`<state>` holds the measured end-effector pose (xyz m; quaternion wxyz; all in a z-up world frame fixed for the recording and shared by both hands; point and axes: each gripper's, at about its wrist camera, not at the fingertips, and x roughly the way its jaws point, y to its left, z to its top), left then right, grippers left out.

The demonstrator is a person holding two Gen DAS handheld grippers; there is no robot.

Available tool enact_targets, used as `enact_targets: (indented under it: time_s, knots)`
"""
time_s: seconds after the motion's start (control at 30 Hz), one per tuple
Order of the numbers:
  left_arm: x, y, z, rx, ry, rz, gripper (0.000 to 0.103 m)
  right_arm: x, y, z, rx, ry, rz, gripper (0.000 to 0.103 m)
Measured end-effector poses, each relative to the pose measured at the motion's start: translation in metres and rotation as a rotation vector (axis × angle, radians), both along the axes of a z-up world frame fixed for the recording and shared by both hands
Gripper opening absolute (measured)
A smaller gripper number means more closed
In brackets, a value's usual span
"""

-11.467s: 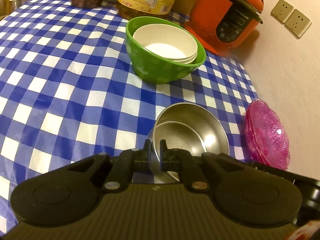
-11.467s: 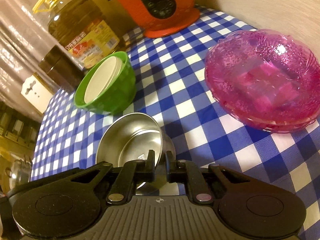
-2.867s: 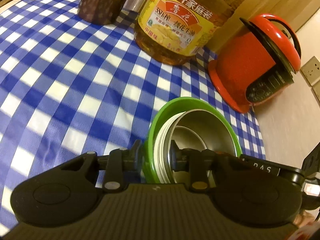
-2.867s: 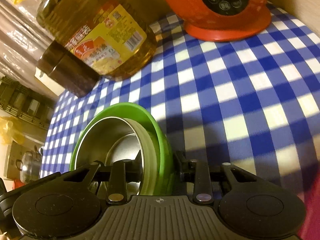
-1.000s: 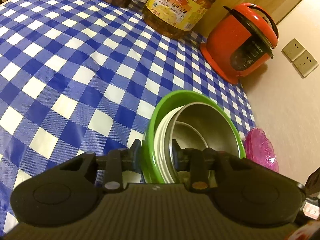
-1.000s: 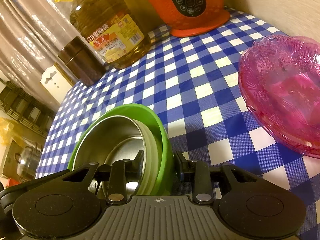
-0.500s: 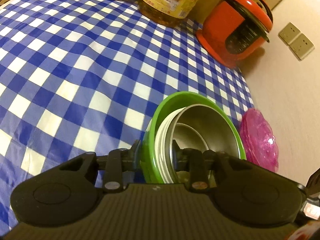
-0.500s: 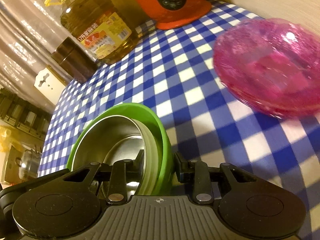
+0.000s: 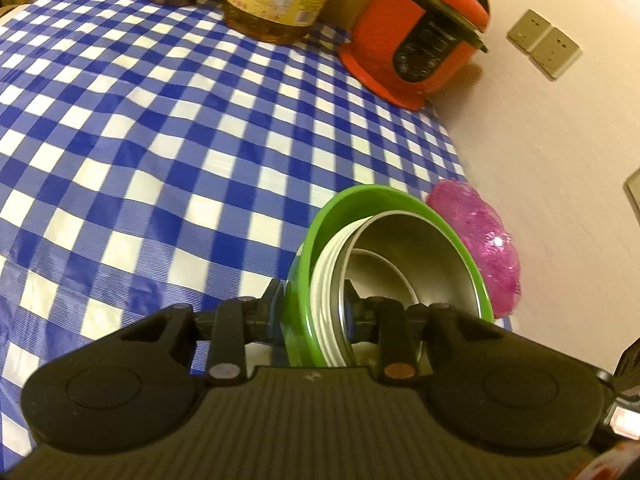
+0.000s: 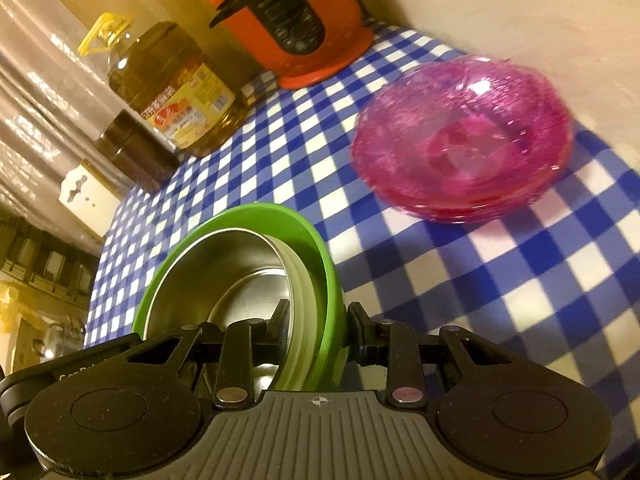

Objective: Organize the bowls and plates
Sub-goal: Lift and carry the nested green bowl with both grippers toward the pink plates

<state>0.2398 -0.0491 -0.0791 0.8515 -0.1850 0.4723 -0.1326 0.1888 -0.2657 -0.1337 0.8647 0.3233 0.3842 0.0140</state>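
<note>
Here, green bowl (image 9: 304,256) tilted sideways.

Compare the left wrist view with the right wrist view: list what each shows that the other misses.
Only the left wrist view shows the wall sockets. Only the right shows the oil bottle's yellow handle and the white tag. Both show the green bowl with nested metal bowls, the pink plates, the red cooker, and each gripper clamped on the green bowl's rim.
</note>
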Motion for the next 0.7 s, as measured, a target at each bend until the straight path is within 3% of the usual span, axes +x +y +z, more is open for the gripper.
enact_targets:
  time_s: [0.7]
  knots:
    - [0.005, -0.082, 0.04, -0.033, -0.042, -0.146, 0.026, -0.037, -0.073, 0.038, -0.005, -0.034, -0.147, 0.03]
